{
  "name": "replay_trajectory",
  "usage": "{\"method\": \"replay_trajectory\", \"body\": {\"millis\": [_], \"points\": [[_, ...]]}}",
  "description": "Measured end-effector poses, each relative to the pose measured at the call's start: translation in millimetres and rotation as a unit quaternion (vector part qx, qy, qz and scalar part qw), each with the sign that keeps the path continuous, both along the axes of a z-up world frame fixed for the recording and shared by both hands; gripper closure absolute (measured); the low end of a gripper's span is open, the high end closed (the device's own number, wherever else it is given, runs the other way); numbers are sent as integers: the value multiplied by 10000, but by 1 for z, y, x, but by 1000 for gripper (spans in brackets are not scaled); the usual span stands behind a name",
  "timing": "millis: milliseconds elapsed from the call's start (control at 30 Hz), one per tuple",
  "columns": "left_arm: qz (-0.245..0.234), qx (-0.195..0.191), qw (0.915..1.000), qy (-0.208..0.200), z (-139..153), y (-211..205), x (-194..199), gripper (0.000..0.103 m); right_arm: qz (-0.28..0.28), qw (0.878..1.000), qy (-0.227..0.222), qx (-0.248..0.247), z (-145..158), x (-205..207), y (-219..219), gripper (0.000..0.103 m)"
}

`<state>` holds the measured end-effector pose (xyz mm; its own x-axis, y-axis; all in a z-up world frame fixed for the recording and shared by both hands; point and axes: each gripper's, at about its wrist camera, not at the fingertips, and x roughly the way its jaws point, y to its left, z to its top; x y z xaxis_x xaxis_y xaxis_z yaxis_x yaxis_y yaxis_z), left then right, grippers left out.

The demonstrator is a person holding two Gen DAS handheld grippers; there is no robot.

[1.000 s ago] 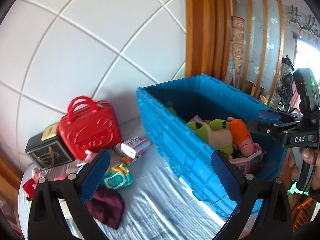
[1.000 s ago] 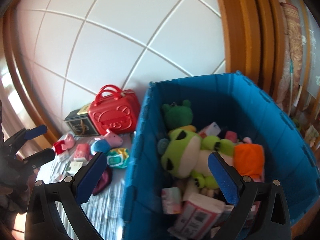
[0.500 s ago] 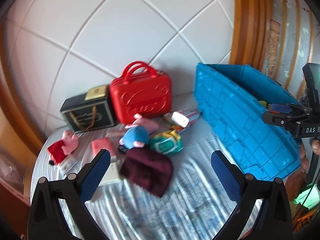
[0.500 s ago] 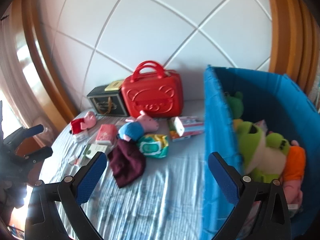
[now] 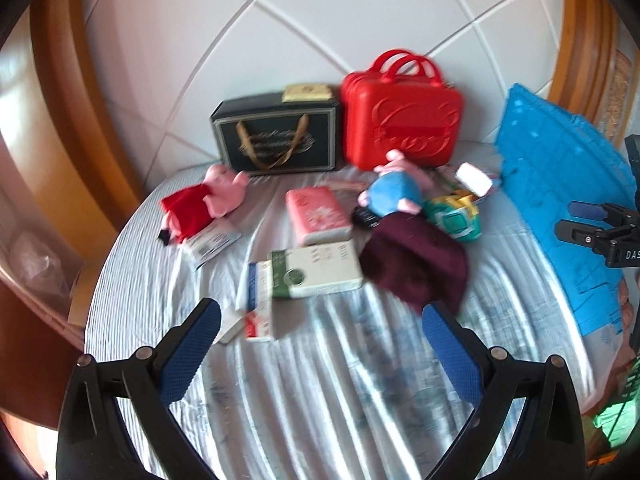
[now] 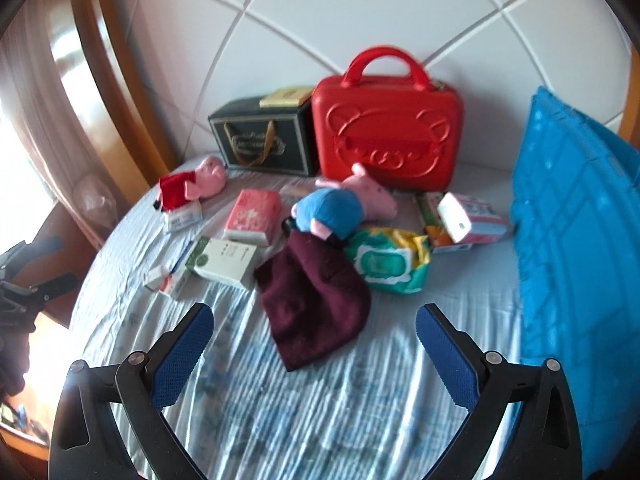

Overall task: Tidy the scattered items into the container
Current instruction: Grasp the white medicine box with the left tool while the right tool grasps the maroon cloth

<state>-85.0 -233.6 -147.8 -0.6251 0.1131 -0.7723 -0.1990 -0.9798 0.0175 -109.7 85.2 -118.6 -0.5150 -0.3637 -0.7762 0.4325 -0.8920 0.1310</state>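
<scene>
A: Right gripper (image 6: 312,332) released, empty, above maroon cloth (image 6: 314,304) on the bed (image 6: 360,408); left gripper (image 5: 320,332) likewise released.

B: Risk: limp cloth may slip before reaching the blue container (image 6: 576,240).

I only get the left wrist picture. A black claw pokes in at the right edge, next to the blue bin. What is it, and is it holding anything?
Observer: That is the right gripper. Its own camera shows its jaws wide apart with nothing between them.
Visitor: What is it pointing at?
Observer: The dark red cloth lies straight ahead of it on the striped sheet, just past its tips.
Visitor: The green packet behind that cloth is a blur for me.
Observer: In the right wrist view, the green packet shows a white and green flap on top, like the lid of a wipes pack.
</scene>
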Motion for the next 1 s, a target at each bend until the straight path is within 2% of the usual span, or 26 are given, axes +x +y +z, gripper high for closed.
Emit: {"method": "replay_trajectory", "body": {"millis": [200, 467, 533, 700, 867, 933, 1000], "points": [[114, -133, 9996, -229, -64, -54, -38, 1, 54, 9990, -303, 330, -62, -23, -41, 0], [21, -579, 9968, -559, -141, -94, -80, 1, -65, 9954, -660, 698, -132, -43, -72, 0], [-101, -737, 9955, -591, -159, -99, -86, 4, -92, 9942, -726, 788, -144, -44, -77, 0], [-440, -840, 9924, -779, -198, -111, -101, 25, -183, 9919, -846, 929, -162, -44, -80, 0], [-717, -704, 9915, -832, -218, -110, -111, 25, -274, 9899, -918, 1044, -178, -49, -80, 0], [-752, -580, 9923, -794, -218, -110, -114, 30, -304, 9893, -935, 1077, -184, -54, -81, 0], [-830, -410, 9925, -796, -217, -110, -115, 48, -325, 9889, -931, 1113, -190, -61, -84, 0]]}}
